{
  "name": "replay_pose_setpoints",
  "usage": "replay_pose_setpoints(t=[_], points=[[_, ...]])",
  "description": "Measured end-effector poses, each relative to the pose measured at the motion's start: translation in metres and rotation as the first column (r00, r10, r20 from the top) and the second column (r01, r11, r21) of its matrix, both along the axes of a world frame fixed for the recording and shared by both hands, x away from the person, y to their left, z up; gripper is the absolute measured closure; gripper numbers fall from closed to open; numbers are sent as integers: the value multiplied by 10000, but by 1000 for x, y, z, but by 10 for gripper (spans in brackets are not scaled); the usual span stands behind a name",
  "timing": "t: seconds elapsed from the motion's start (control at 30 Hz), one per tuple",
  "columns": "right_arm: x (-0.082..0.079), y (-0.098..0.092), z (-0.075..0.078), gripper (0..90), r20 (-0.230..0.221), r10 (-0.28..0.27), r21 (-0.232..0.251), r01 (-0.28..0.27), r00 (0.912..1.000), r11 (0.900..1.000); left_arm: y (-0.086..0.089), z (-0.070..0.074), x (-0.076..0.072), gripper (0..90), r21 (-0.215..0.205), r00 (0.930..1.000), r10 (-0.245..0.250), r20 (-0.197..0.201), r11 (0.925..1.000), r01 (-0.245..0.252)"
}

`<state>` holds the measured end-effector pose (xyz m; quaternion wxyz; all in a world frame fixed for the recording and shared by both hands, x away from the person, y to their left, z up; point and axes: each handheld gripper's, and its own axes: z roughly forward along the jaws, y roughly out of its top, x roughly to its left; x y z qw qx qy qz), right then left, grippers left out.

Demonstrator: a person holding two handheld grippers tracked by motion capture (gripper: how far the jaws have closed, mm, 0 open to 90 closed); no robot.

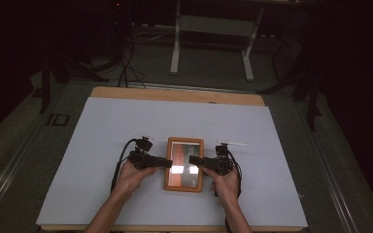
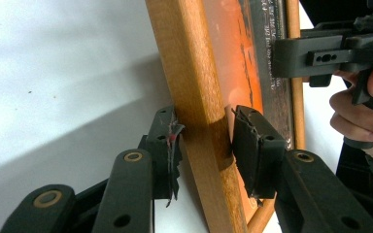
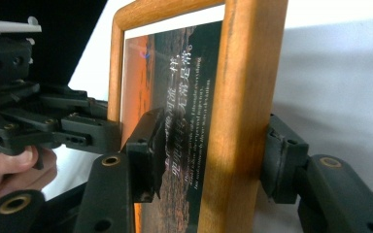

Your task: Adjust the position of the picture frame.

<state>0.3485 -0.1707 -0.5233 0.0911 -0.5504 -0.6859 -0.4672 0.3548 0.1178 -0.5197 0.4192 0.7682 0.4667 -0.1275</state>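
Lying flat near the middle of the white table cover [image 1: 126, 131] is a rectangular picture frame [image 1: 184, 164], with a smooth, rounded wooden border in orange-brown and a glossy pane over a dark orange print. Pale characters are being shown on the print in the right gripper view; they are too small to be read.

The frame's left border is being straddled by the left gripper [image 2: 204, 145], with jaws partly open: the outer pad, torn and ragged at its edge, is touching the wood, while the inner pad is standing just off it, over the glass. No firm clamp is being shown.

The right border is being straddled by the right gripper [image 3: 209, 155], one pad over the glass, the other beside the outer edge; a small gap is being left, so the frame is not being squeezed.

The pane's near part is being washed out by glare in the high view.
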Motion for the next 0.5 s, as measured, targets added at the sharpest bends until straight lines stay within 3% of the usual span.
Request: replay_pose_setpoints(t=[0.5], points=[[9,5,-6,441,-532,343,-410,-365,9980,9985,4,-5,16,622,-124,9983,-115,-566,9999,108]])
